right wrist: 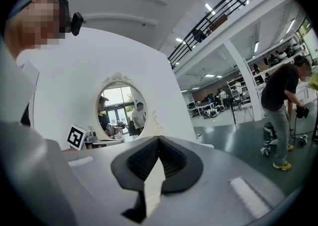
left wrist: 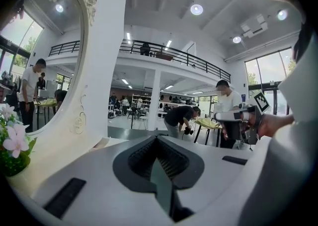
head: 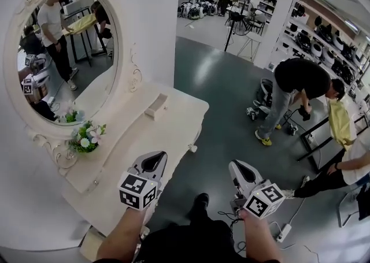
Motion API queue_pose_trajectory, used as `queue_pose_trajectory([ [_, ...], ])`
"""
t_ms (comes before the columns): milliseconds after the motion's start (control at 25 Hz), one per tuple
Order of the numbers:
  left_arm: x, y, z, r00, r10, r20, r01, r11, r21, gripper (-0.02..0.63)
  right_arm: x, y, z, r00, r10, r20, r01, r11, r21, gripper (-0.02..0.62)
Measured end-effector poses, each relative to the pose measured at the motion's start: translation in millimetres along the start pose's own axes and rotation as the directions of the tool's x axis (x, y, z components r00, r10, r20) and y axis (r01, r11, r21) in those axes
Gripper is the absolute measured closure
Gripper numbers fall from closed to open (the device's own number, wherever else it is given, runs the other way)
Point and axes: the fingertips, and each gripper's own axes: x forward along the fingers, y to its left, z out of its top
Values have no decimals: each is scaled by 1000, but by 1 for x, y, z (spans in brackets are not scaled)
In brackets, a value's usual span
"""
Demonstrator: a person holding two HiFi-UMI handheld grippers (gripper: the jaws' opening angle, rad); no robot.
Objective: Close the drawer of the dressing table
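White dressing table (head: 186,111) beside left gripper (head: 154,159)

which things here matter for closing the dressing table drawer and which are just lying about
For the job: white dressing table with carved trim; left gripper, jaws together; right gripper, jaws together.
Just about: pink and white flower bunch; oval mirror in a white frame; white power strip.
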Motion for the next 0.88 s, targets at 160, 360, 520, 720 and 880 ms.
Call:
queue_pose_trajectory([
  [160,28,13,12,1000,26,16,-26,1000,-5,601,24,-23,8,1000,24,-10,-24,1000,6,586],
  [360,77,24,18,999,52,18,-51,999,-18,601,51,-71,9,998,39,-41,-37,999,27,586],
  [520,126,32,23,998,68,-13,-68,997,-21,601,78,-109,18,997,61,-54,-59,997,48,586],
  [720,177,46,31,990,128,-52,-130,991,-21,601,109,-159,28,992,114,-60,-108,991,83,586],
  [880,206,52,40,984,167,-68,-170,985,-35,601,131,-180,34,980,177,-87,-168,981,101,586],
])
